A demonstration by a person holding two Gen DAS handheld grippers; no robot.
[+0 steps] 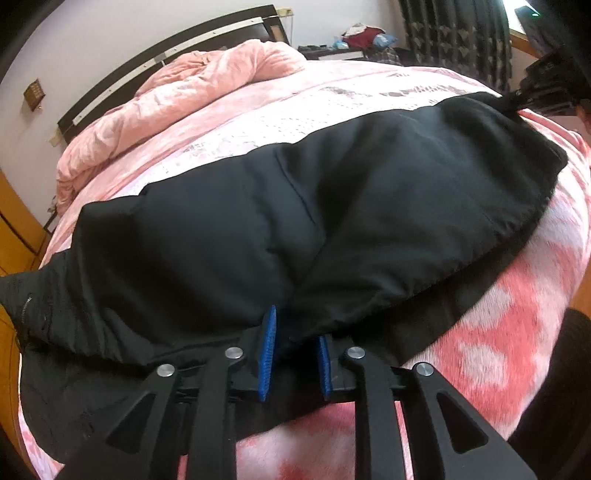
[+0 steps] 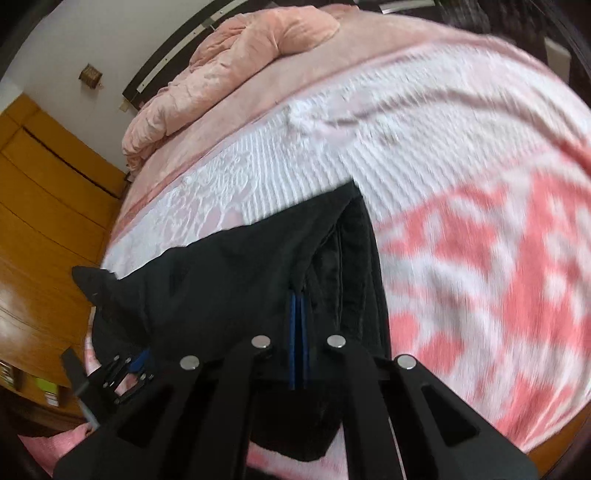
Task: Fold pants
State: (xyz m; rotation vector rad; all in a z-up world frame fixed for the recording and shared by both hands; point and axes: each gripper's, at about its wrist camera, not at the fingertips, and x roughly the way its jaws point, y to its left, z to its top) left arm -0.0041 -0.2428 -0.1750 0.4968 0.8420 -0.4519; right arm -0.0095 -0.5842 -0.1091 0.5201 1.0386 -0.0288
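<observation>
Black pants (image 1: pixel 295 221) lie across the pink-and-white blanket (image 1: pixel 498 332) on the bed. My left gripper (image 1: pixel 295 332) is at their near edge with its blue pads (image 1: pixel 267 350) apart and cloth bunched between them. My right gripper (image 2: pixel 299 306) has its blue pads pressed together on a fold of the pants (image 2: pixel 240 288) and holds that end up off the bed. In the left wrist view the right gripper (image 1: pixel 546 96) shows at the far right end of the pants. The left gripper (image 2: pixel 125 373) shows at the lower left of the right wrist view.
A bunched pink quilt (image 1: pixel 177 96) lies by the dark headboard (image 1: pixel 166 55). A wooden wardrobe (image 2: pixel 44 206) stands left of the bed. Cluttered furniture (image 1: pixel 351 40) and dark curtains (image 1: pixel 458 33) are behind the bed.
</observation>
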